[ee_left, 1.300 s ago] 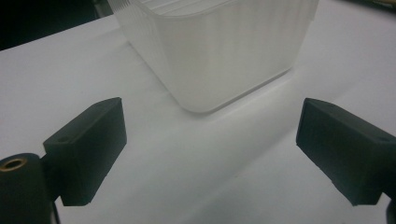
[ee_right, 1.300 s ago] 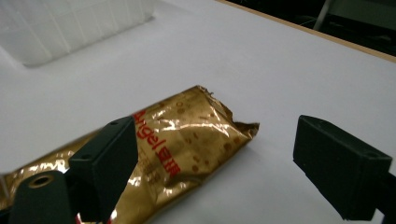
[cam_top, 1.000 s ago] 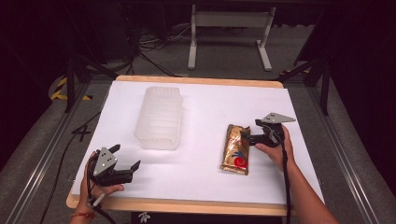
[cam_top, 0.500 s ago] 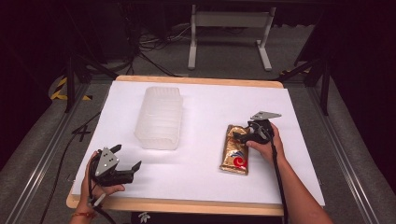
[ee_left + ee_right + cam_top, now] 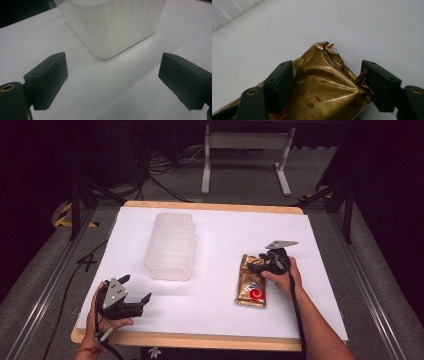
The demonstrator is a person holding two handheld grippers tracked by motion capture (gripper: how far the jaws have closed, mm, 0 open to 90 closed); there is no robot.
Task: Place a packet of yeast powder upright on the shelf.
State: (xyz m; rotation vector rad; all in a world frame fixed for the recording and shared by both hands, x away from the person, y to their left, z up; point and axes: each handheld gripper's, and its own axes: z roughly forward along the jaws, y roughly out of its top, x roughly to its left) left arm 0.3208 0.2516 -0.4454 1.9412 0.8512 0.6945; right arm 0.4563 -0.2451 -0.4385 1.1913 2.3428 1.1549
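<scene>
A gold foil snack bag (image 5: 252, 287) with a red mark lies flat on the right side of the white tabletop (image 5: 220, 227). My right gripper (image 5: 255, 263) is down at the bag's far end. Its jaws have just been closing, and in the right gripper view the pads press both sides of the puckered bag (image 5: 324, 87). My left gripper (image 5: 136, 287) rests near the front left corner, open and empty. It points at a clear ribbed plastic container (image 5: 170, 245), which stands a short way ahead of its jaws (image 5: 112, 25).
The table's wooden front edge (image 5: 200, 340) runs just below the left hand. Dark floor, cables and a metal stand (image 5: 245, 150) lie beyond the far edge. Bare white surface lies between the container and the bag.
The right gripper has come down and to the left onto the bag's far end, and its jaws have narrowed around it. The left gripper has stayed put.
</scene>
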